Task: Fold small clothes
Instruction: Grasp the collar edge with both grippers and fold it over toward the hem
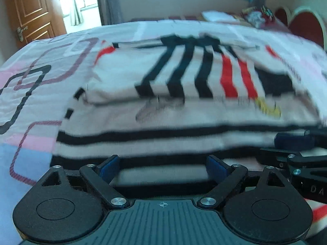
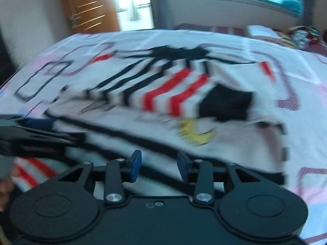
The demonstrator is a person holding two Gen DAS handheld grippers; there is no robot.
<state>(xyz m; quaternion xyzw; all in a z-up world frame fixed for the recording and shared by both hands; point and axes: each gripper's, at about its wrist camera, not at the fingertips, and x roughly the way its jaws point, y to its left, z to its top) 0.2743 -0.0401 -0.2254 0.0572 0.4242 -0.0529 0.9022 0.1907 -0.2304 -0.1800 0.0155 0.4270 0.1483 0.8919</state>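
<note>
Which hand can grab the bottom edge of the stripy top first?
Probably the left gripper: its blue-padded fingers stand wide apart over the near hem of the white knitted top with black and red stripes. The right gripper is narrower, also empty.

You're working over a bed [image 1: 30,106] under a white sheet [image 2: 302,94] with pink patches and looping lines. A striped garment [image 1: 184,77], partly folded, lies flat across its middle; blurred clutter [image 1: 255,15] sits at the far edge.
</note>
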